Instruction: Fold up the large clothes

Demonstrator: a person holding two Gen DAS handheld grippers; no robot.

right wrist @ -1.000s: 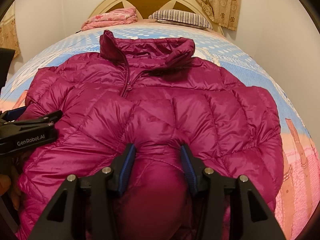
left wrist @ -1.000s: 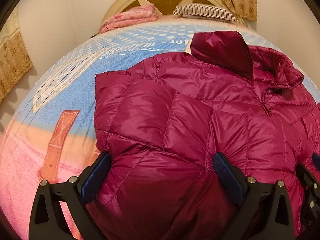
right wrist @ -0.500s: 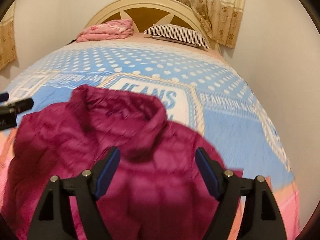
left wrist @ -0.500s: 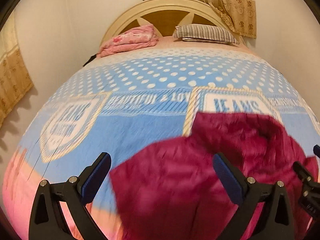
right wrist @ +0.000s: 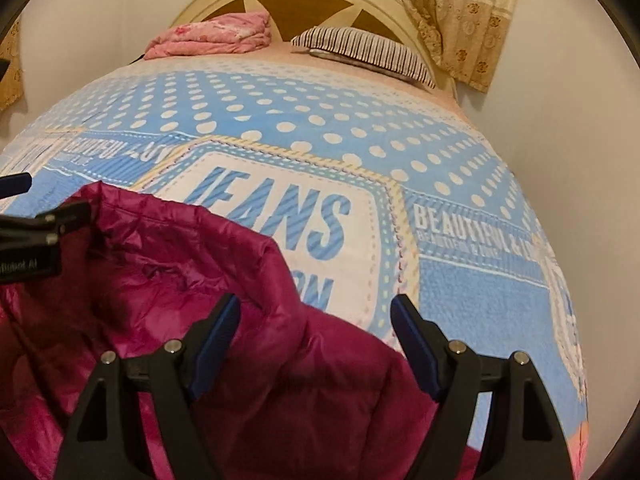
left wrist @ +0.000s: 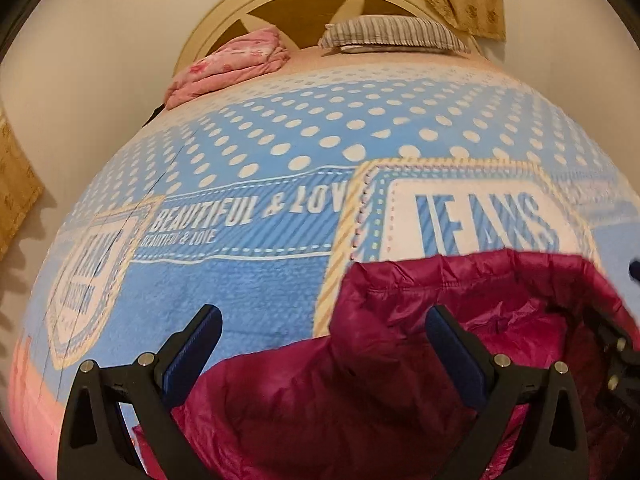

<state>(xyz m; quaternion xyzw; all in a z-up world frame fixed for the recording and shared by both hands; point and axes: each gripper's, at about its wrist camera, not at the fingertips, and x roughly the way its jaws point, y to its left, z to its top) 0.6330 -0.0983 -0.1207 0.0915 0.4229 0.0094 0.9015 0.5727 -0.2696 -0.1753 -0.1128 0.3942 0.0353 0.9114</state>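
Pulling back, we see the magenta jacket (left wrist: 400, 380) now low in frame. Right gripper (right wrist: 316, 344) just opened; left gripper (left wrist: 320, 344) released too, fold dropped.

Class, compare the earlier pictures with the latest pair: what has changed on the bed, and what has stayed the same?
Both grippers drew back from the jacket, which now sits low in both views. The right gripper had been pinching its fabric; its jaws have just been opening and let go. The left gripper stayed open. The pillow, the pink bundle and the blanket kept their places.
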